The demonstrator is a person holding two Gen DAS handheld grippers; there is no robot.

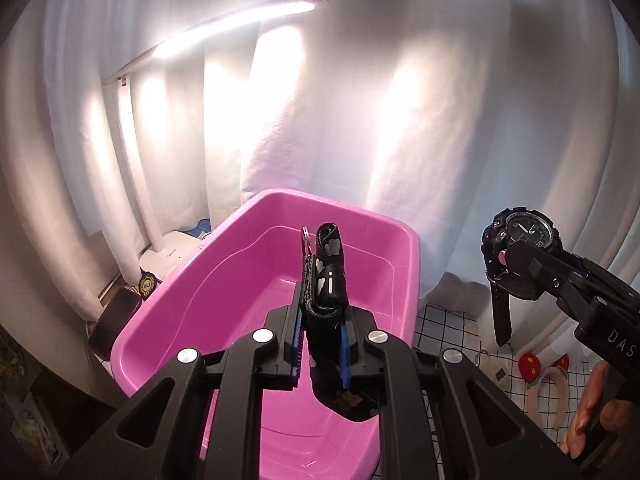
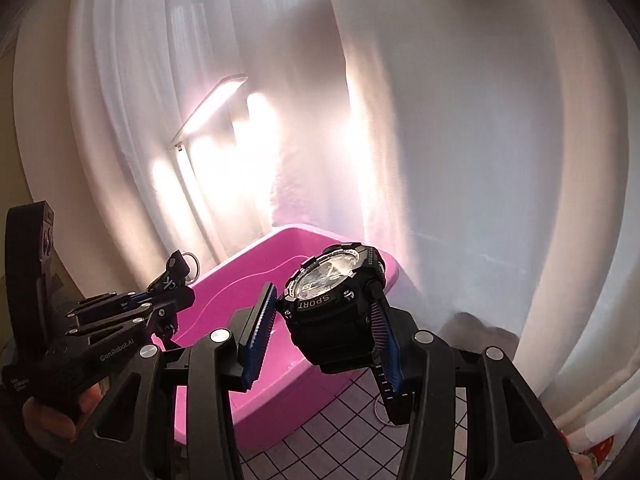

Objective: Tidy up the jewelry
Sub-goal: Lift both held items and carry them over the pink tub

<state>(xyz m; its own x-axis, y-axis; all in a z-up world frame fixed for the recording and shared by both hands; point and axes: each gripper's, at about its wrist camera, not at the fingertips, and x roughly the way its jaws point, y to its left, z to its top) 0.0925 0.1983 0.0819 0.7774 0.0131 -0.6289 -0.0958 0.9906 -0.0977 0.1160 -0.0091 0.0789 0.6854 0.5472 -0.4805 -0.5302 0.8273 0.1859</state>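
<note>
In the left wrist view, a black patterned strap (image 1: 326, 280) is held tight by the left gripper (image 1: 322, 346) above the pink tub (image 1: 192, 320), while a black watch (image 1: 520, 236) is held by the right gripper (image 1: 520, 268) to the right, beside the tub.

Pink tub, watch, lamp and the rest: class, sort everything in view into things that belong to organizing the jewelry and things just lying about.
Belongs to the job:
pink tub
black watch, in the right tongs
black patterned strap with a ring, in the left tongs

Just lying about:
desk lamp
white curtain
checked cloth
pink headband
</note>
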